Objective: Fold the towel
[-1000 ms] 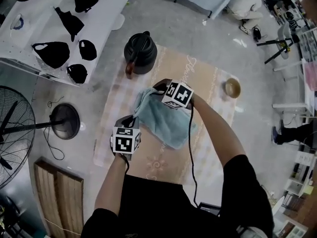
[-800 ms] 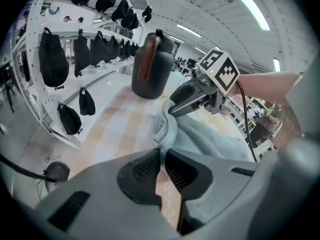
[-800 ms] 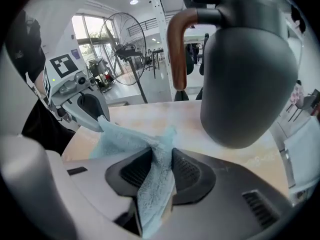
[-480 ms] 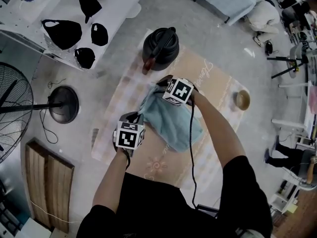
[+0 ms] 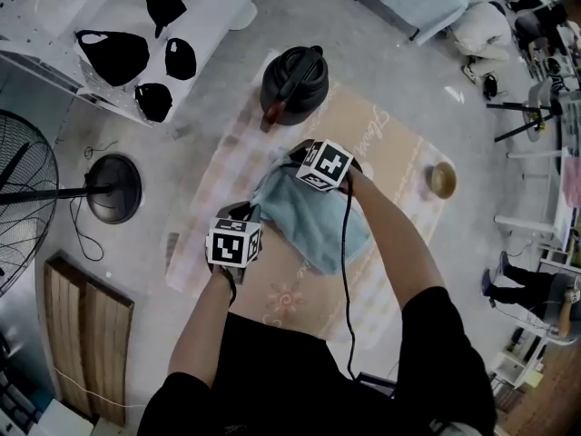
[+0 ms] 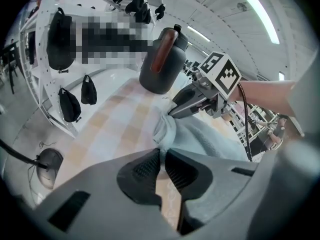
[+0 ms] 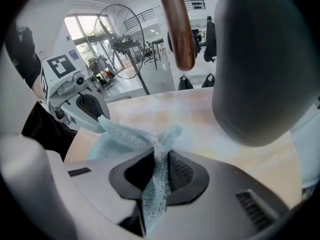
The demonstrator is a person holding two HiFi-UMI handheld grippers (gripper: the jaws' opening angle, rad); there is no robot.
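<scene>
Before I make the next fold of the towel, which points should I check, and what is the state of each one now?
1. Left claw grips the towel: ok, its jaws are pinched on the cloth.
2. Right claw grips the towel: ok. Its jaws have just been closing, and cloth is pinched between them.
3. Towel is flat and smooth: not ok, it is bunched between the claws.
4. Kettle is clear of the towel: ok, it stands apart at the far end of the mat.
5. Bowl is clear: ok, it is well to the towel's right.
6. Towel edges are aligned: cannot tell, the arm hides part.
</scene>
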